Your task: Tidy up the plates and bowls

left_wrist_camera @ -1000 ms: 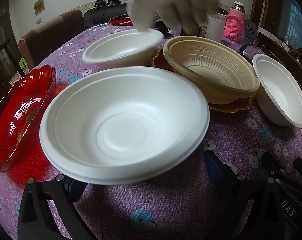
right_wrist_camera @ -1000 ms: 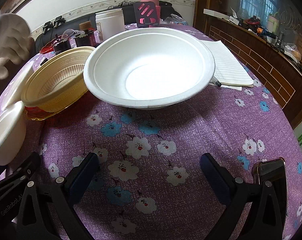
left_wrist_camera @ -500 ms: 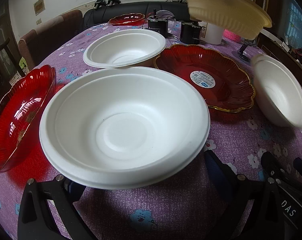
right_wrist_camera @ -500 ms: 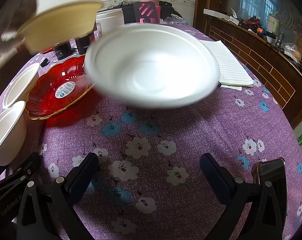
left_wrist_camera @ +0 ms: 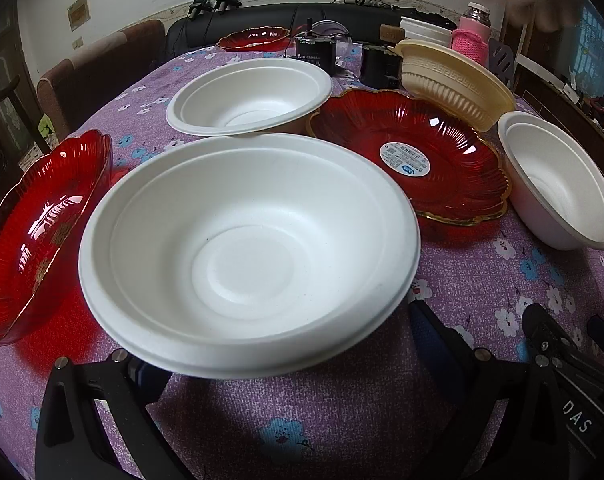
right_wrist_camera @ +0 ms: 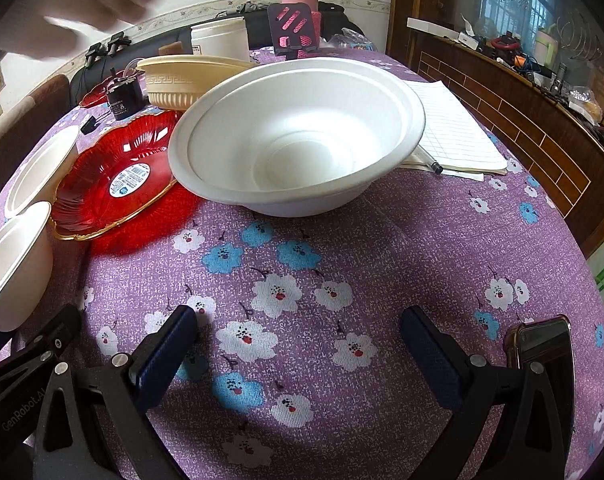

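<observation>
In the left wrist view, a large white bowl (left_wrist_camera: 249,252) sits just ahead of my open, empty left gripper (left_wrist_camera: 286,344). Behind it stand a second white bowl (left_wrist_camera: 251,95), a red plate (left_wrist_camera: 410,156) with a sticker, a cream bowl (left_wrist_camera: 454,84) and a white bowl (left_wrist_camera: 558,180) at right. Another red plate (left_wrist_camera: 42,232) lies at left. In the right wrist view, my open, empty right gripper (right_wrist_camera: 298,340) faces a white bowl (right_wrist_camera: 298,136), with the red plate (right_wrist_camera: 118,176) and cream bowl (right_wrist_camera: 190,80) to its left.
A gloved hand (right_wrist_camera: 74,4) hovers above the table's far side. A notepad with pen (right_wrist_camera: 454,136) lies right of the white bowl. A phone (right_wrist_camera: 542,344) sits by my right gripper. A white jar (right_wrist_camera: 222,38), pink flask (right_wrist_camera: 300,0) and a far red plate (left_wrist_camera: 254,38) stand at the back.
The gloved hand lifted the cream bowl off the red plate and set it down behind the plate. The white bowl before my right gripper shifted and now rests still. Both grippers stayed put.
</observation>
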The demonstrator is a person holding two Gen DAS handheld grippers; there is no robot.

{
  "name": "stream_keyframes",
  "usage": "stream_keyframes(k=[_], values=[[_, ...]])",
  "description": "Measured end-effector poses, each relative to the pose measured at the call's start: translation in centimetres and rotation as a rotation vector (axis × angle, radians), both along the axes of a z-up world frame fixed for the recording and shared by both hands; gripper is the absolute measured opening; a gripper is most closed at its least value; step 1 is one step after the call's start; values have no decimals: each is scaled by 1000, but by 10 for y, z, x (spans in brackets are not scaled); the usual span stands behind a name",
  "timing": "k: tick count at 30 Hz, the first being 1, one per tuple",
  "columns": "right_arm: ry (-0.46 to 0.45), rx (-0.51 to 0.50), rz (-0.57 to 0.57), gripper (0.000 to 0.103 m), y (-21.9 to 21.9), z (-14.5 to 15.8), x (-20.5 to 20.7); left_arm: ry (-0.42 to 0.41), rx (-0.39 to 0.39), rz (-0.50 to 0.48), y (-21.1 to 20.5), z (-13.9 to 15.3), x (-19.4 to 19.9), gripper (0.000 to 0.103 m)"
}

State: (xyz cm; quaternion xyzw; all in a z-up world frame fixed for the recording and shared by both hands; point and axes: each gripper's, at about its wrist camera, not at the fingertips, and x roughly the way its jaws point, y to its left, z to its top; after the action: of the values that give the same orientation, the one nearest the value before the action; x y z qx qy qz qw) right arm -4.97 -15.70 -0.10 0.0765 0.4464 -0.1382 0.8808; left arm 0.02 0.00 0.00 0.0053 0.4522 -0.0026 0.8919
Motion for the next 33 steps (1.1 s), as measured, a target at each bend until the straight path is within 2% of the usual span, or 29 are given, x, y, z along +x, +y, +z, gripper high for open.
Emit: stream_keyframes(k=[13, 21, 33], values=[[0, 0, 0, 102, 0, 0, 0, 2, 0, -10, 0, 0, -1, 103], [0, 0, 0, 102, 0, 0, 0, 3, 1, -53, 3, 0, -20, 103], [0, 0, 0, 102, 0, 0, 0, 1, 1, -51, 4, 1, -23, 103]])
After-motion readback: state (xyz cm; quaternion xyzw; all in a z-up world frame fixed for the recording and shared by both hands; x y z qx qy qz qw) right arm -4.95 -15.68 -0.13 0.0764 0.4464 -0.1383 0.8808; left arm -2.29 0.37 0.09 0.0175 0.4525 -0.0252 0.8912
